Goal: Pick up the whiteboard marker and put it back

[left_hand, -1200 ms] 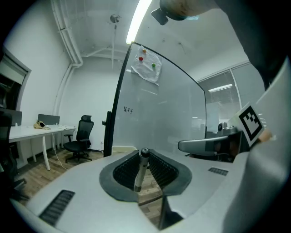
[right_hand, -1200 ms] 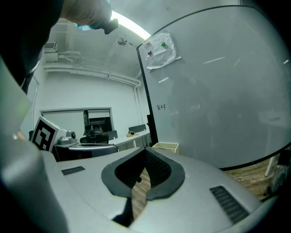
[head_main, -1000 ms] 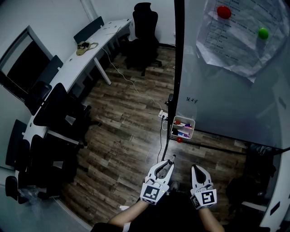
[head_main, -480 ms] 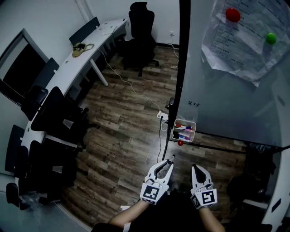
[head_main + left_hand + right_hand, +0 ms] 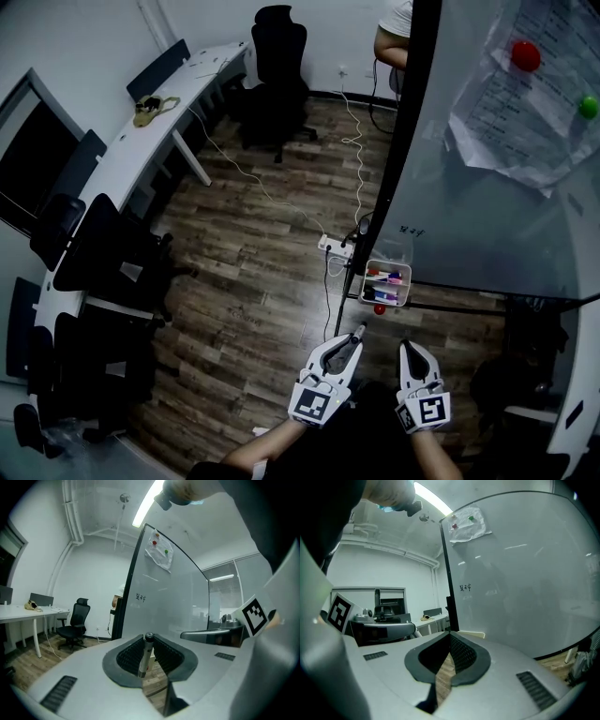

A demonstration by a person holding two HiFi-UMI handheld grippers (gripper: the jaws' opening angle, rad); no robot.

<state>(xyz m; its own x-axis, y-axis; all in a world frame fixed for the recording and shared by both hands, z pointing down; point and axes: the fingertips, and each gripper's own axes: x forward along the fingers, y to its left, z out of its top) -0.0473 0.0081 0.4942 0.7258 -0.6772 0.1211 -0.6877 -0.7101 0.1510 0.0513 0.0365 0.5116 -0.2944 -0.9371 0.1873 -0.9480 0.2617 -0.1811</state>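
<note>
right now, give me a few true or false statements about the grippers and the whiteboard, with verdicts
1. The left gripper is clamped on the whiteboard marker. True.
2. The right gripper holds a marker too. False: its jaws are together, with nothing between them.
3. A red magnet and a green magnet pin the paper sheet to the whiteboard. True.
4. The marker box is empty. False: coloured markers lie in it.

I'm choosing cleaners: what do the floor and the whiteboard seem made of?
Floor: wood or wood-look laminate, matt; plank seams and grain show. Whiteboard: smooth, glossy coated panel, perhaps glass or steel; bright reflections show on it.
</note>
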